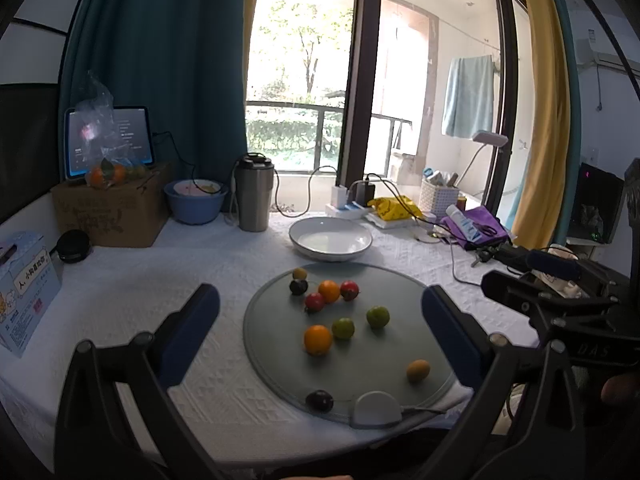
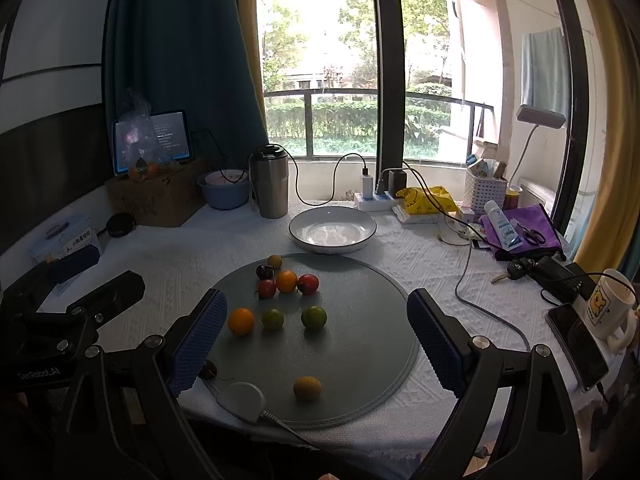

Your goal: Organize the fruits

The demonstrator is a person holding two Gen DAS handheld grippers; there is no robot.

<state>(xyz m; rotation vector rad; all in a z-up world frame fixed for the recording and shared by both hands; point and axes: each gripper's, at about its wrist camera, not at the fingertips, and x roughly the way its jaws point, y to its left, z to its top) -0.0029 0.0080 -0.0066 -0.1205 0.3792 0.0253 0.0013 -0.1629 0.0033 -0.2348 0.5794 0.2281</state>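
**Both jaws wide and empty over the mat; yellow fruit sits nearest the right one**

Right gripper (image 2: 316, 340): jaws spread wide, nothing between the blue pads, held low over the near edge of the round grey mat (image 2: 360, 344). Left gripper (image 1: 320, 332): jaws likewise spread wide and empty, over the same mat from a little further left.

Outward from the right jaws:
- yellow-orange fruit (image 2: 307, 387) lies loose on the mat, close in and almost centred between the pads, slightly oval with its long axis running roughly left to right
- dark cherry (image 2: 208, 370) at the mat's near-left edge, half hidden behind the left pad, beside a white puck (image 2: 242, 400) with a cable
- middle row: orange (image 2: 241, 321), then two green fruits (image 2: 273, 319) (image 2: 314, 317), each apart from the next
- far cluster: two red fruits, a small orange, a dark one and a small yellow one, bunched close or touching
- white bowl (image 2: 332, 229), nothing in it, on the bench just beyond the mat's far edge

From the left view the yellow-orange fruit (image 1: 418, 371) falls toward the right pad, off centre, so the right hand looks the better placed for it. The left jaws line up more with the orange (image 1: 317, 339).

Judgement: nothing sorted yet; bowl is the likely destination, straight ahead of both hands
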